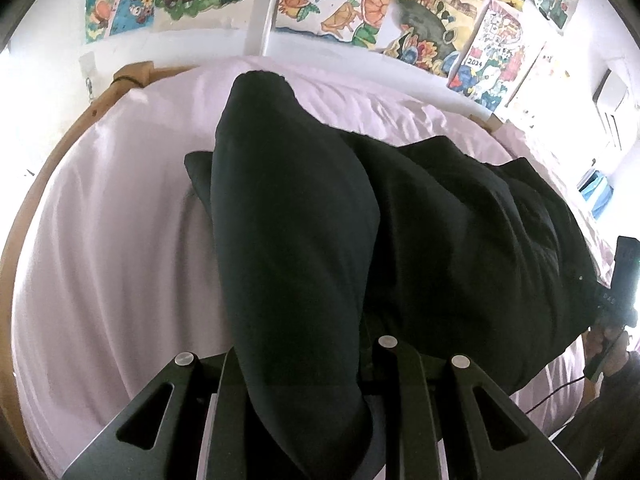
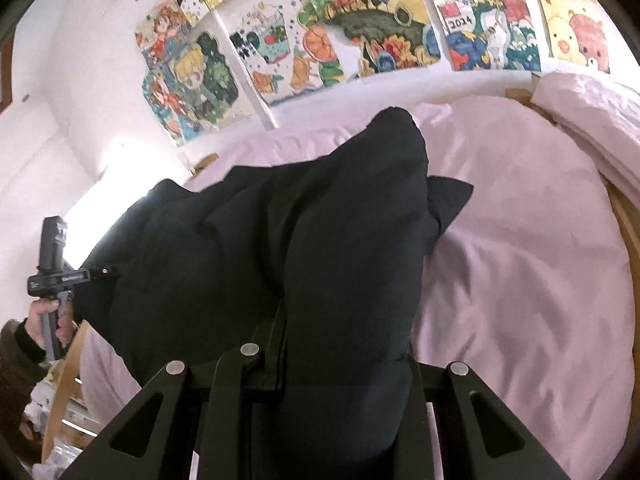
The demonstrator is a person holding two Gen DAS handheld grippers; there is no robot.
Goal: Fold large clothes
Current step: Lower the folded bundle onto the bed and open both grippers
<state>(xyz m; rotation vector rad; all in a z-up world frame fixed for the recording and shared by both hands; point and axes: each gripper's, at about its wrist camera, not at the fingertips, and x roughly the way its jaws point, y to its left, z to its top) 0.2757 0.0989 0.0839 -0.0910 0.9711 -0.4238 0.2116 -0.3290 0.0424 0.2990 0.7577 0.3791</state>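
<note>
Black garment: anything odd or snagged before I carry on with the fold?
Nothing looks damaged. The black garment is bunched rather than flat, draped over both grippers, the left gripper and right gripper, which hides their fingertips. It hangs above the pink sheet, which is wrinkled but clean.

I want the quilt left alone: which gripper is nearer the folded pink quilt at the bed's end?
Right. The folded pink quilt lies ahead-right of the right gripper; the left gripper holds the black garment farther away.

Large black fabric garment — draped over pale pink bedsheet | left gripper clamped on its fold | colourful paper drawings — wall
</note>
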